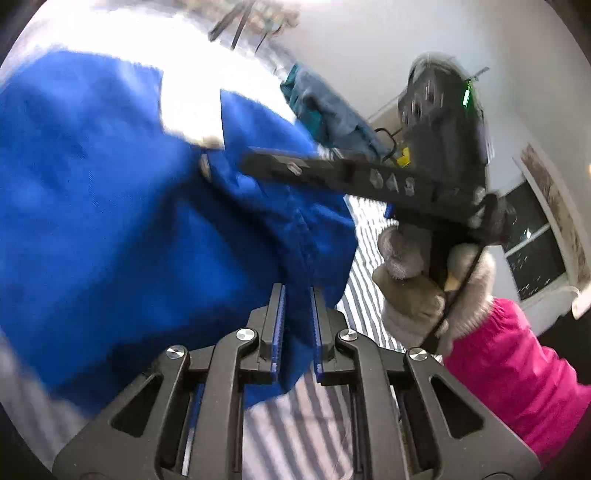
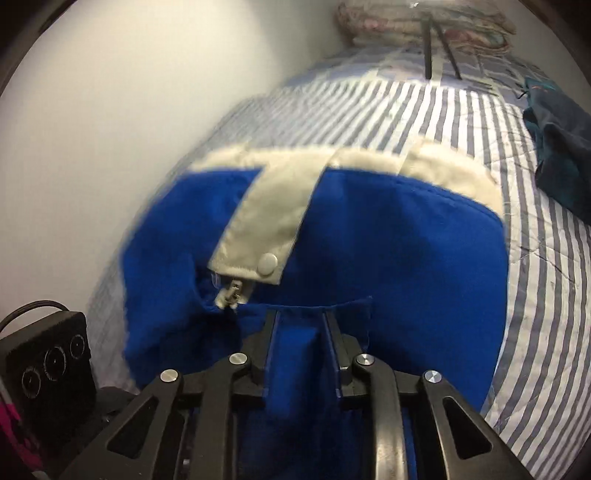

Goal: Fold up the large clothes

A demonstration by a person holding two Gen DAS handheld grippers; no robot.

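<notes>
A bright blue jacket with a white collar band and a white snap flap lies lifted over the striped bed. My right gripper is shut on a fold of its blue cloth just below the zipper end. In the left wrist view the jacket fills the left side, and my left gripper has a hanging blue edge pinched between its blue pads. The right gripper reaches in from the right onto the cloth, held by a hand in a fuzzy glove with a pink sleeve.
A blue-and-white striped bed cover lies under everything. A dark teal garment rests on its right side. Folded bedding is stacked at the far end. A black box with round dials stands by the white wall at the left.
</notes>
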